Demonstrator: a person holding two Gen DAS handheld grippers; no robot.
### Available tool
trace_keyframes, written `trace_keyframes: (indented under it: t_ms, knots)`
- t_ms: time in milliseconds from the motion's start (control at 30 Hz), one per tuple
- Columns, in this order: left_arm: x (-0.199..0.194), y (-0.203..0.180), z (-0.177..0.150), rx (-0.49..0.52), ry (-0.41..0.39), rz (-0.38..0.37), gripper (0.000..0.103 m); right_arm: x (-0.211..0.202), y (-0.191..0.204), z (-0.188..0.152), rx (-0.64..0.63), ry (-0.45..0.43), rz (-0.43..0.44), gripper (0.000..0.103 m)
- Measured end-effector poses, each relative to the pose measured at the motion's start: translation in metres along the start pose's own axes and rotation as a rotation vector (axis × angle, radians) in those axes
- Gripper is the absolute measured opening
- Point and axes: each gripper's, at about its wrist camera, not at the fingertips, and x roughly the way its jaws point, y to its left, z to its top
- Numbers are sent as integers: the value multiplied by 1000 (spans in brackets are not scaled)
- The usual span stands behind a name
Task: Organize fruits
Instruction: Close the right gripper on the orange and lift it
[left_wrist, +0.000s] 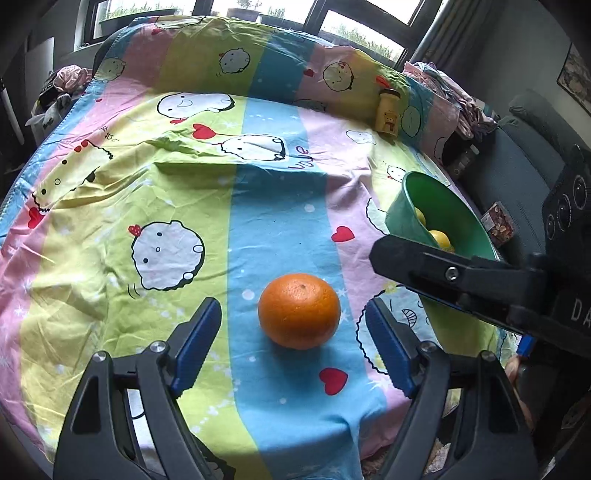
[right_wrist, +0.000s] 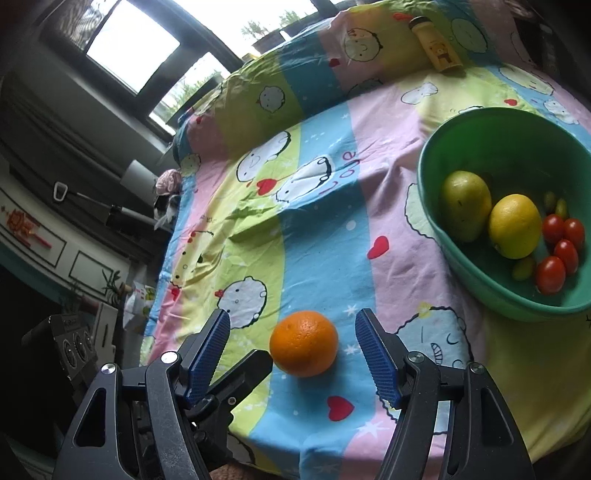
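Centrally, an orange (left_wrist: 299, 311) rests on the blue stripe of a cartoon-print sheet (left_wrist: 147, 177) that covers the surface. Left tongs (left_wrist: 293, 345) stand wide, their blue-padded fingers (left_wrist: 195, 343) on either side of the orange, neither pad touching it. Right tongs (right_wrist: 295, 356) likewise stand wide and bracket the same orange from the other side without contact; one black finger of the left tongs shows at lower left in the right wrist view, just beside the fruit. In the left wrist view, a black finger of the right tongs crosses in front of a green bowl (left_wrist: 406, 206) at the right. The bowl sits on the sheet, well apart from the orange. Seen from the right wrist, the bowl holds a green pear-shaped fruit (right_wrist: 466, 205), a lemon (right_wrist: 515, 226) touching it, red cherry tomatoes (right_wrist: 561, 245) and a few small greenish-yellow ones (right_wrist: 523, 267). A yellow bear-print bottle (left_wrist: 387, 114) stands at the far edge, near a raised fold of the sheet.
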Motion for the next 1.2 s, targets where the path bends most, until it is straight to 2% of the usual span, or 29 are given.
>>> trace_keyframes:
  t_ms: [200, 700, 900, 1067, 1200]
  knots:
    - [13, 10, -5, -45, 35, -51, 80, 24, 11, -5, -37, 58, -33, 71]
    - [32, 18, -12, -88, 90, -136, 80, 56, -2, -8, -12, 140, -79, 71]
    - [37, 17, -14, -87, 105, -135, 79, 64, -5, -8, -2, 160, -69, 71]
    - [40, 19, -14, -92, 118, -146, 74, 69, -7, -7, 2, 173, -67, 71]
    - [45, 18, -14, -96, 129, -161, 61, 74, -7, -8, -7, 187, -58, 71]
